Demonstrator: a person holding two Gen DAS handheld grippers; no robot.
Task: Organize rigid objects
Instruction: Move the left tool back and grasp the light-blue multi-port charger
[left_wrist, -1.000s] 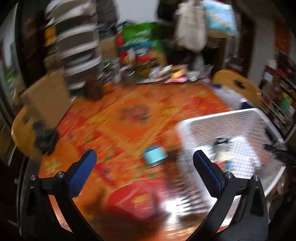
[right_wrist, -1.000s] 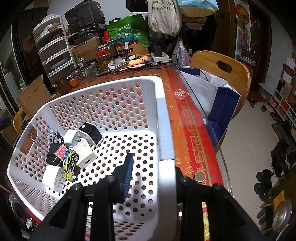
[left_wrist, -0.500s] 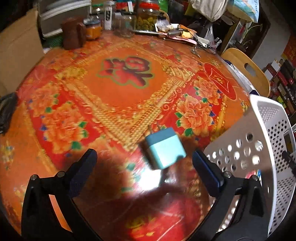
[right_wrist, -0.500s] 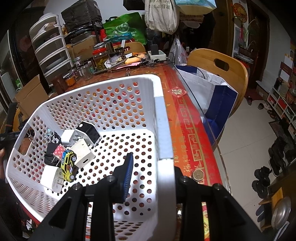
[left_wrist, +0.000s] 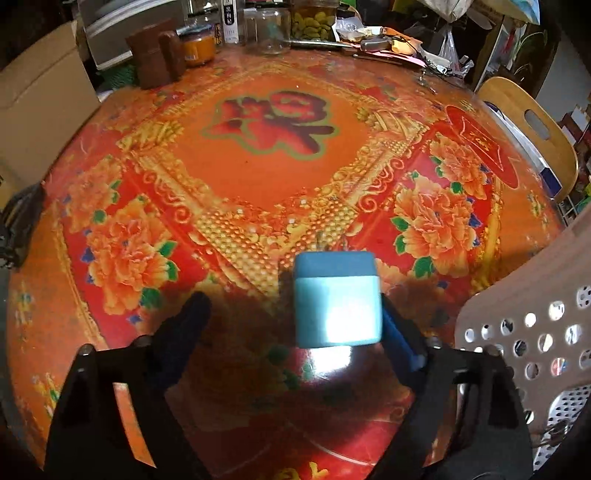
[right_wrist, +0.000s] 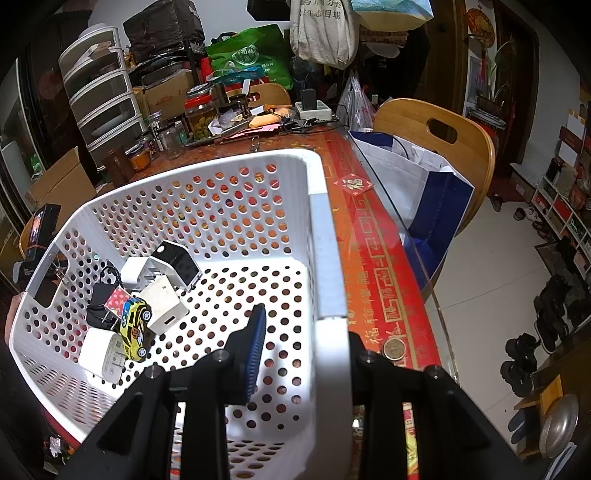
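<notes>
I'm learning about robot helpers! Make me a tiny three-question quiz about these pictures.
1. True or false: the left gripper is open around the blue cube.
2. What is the right gripper clamped on?
A. a jar
B. the white basket's wall
C. a chair
3. Fill in: the toy car in the basket is mostly ____.

Key:
1. True. The cube sits between the fingers, close to the right one, not squeezed.
2. B
3. Yellow
</notes>
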